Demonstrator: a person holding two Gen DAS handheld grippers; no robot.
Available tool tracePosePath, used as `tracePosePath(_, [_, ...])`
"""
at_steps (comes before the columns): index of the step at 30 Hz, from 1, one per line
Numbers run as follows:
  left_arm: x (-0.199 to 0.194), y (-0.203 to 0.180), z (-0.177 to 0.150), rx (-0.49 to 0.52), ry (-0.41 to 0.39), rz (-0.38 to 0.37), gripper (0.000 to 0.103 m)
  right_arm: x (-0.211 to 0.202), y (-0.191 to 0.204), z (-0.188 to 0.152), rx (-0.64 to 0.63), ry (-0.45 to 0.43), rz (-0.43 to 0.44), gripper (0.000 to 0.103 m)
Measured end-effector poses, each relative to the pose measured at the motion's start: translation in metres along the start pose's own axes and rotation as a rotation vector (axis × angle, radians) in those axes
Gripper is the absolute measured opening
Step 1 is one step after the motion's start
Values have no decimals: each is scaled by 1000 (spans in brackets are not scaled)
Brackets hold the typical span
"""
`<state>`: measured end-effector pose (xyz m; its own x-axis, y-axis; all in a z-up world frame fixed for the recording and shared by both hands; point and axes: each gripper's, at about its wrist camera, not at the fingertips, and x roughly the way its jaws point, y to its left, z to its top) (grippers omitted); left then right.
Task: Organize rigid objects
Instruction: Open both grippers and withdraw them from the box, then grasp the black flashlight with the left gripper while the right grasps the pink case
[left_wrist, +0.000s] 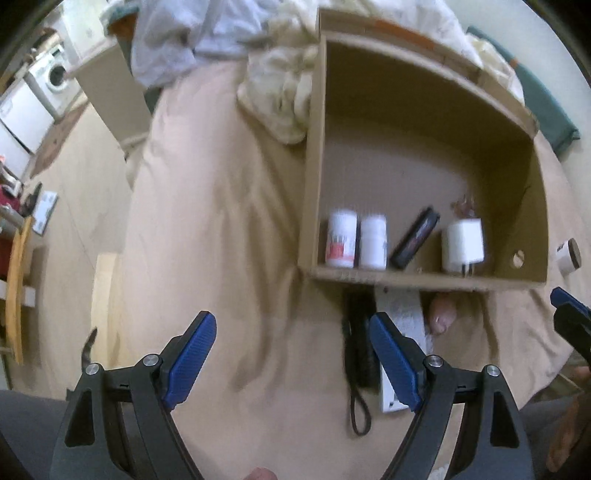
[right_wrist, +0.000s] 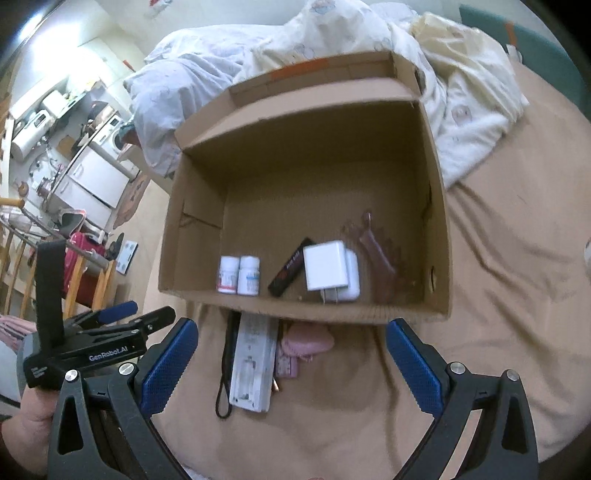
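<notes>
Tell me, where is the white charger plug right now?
The white charger plug sits inside the cardboard box, along its near wall, between the black stick-shaped item on its left and a brown comb on its right.

cardboard box (right_wrist: 439, 236): plain brown, with an orange tape strip on the flap at 12 o'clock
two bottles (right_wrist: 238, 275): white; one label red, the other blue
charger (right_wrist: 325, 266): white
flat stick (right_wrist: 290, 273): black with red lettering
comb (right_wrist: 382, 258): translucent brown
remote (right_wrist: 251, 365): white
bed sheet (right_wrist: 498, 295): beige
quilt (right_wrist: 469, 92): cream with a faint bear print
left tool (left_wrist: 291, 360): black frame, blue ribbed pads
right tool (right_wrist: 291, 363): black frame, blue ribbed pads
</notes>
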<state>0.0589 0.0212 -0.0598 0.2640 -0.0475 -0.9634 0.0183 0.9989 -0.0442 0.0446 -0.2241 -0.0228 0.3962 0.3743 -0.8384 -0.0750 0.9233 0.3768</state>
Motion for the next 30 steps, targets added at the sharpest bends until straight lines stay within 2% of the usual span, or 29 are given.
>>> tracePosePath(2, [11, 0, -2, -6, 46, -11, 81, 5, -3, -3, 27, 17, -6, 103])
tracePosePath(4, [24, -2, -2, -18, 94, -28, 72, 8, -4, -4, 37, 27, -10, 103])
tracePosePath(8, [49, -13, -3, 21, 150, -14, 71, 13, -6, -5, 37, 40, -16, 103])
tracePosePath(11, [64, -20, -2, 25, 194, -54, 71, 16, -12, -6, 60, 52, -22, 103])
tracePosePath(13, [72, -24, -3, 24, 212, -49, 72, 15, -14, -5, 66, 52, -22, 103])
tracePosePath(19, [85, -29, -4, 4, 242, -92, 73, 16, -12, -9, 47, 61, -22, 103])
tracePosePath(21, [90, -31, -5, 9, 242, -77, 73, 17, -12, -8, 46, 62, -23, 103])
tracePosePath(23, [93, -38, -7, 43, 237, -36, 67, 19, -13, -7, 50, 66, -25, 103])
tracePosePath(25, [92, -43, -13, 71, 223, -7, 48, 21, -12, -8, 51, 73, -27, 103])
tracePosePath(27, [91, -45, -14, 81, 218, 9, 36, 23, -12, -8, 45, 82, -31, 103])
tracePosePath(28, [90, -43, -14, 76, 219, 4, 25, 24, -11, -9, 42, 86, -33, 103])
tracePosePath(29, [88, -39, -13, 69, 220, 1, 19, 25, -11, -9, 41, 92, -35, 103])
tracePosePath(30, [86, -36, -13, 64, 219, 1, 19, 27, -11, -10, 43, 102, -31, 103])
